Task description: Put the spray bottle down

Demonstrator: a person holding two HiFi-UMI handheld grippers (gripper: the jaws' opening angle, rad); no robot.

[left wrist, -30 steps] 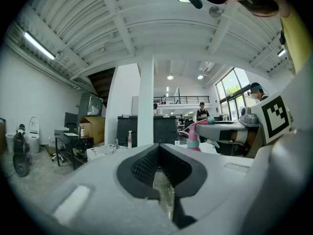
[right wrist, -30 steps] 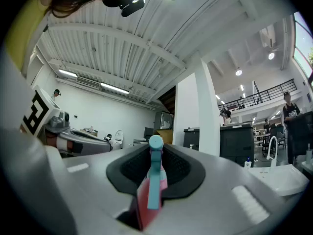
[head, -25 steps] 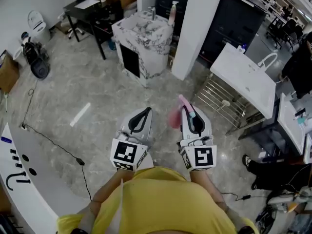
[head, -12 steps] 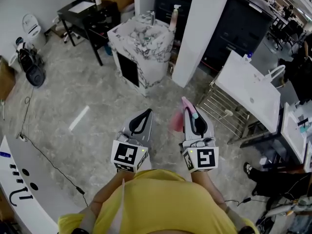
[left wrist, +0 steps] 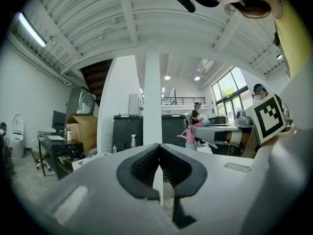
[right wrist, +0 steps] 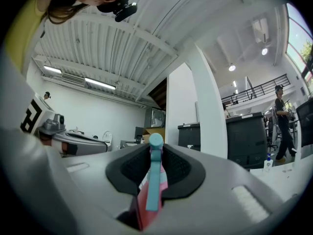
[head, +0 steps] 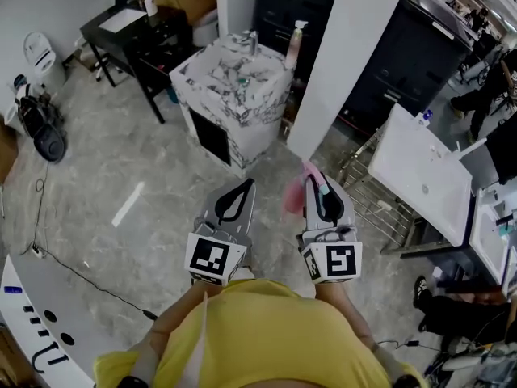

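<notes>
Right gripper: your jaws are clamped on the spray bottle. In the right gripper view a teal strip fills the slot between the pads. It runs 12 to 6 o'clock with a rounded teal end at the top, and the pink body shows below it at 6 o'clock. So the long axis lies in line with the jaw slot, not across it.

In the head view the right gripper points to 12 o'clock. A pink tip of the spray bottle pokes just past the jaw tips toward 12. The blurred pink bulk bulges off the jaws' left side toward 9. A teal bit sits between the jaws. I cannot tell from here which end carries the nozzle. The bottle hangs in the air over the grey stone floor, resting on no surface.

Left gripper: your jaws are pressed together with nothing between them. In the head view the left gripper sits just beside the right one, parallel to it and also pointing to 12.

Outward from the grippers:
- A marble-patterned cabinet stands at 11 o'clock.
- A white pillar stands at 12 to 1.
- A wire rack and a white basin top are at 2 to 3.
- A black desk is far off at 10.
- Your yellow shirt fills the view at 6.
</notes>
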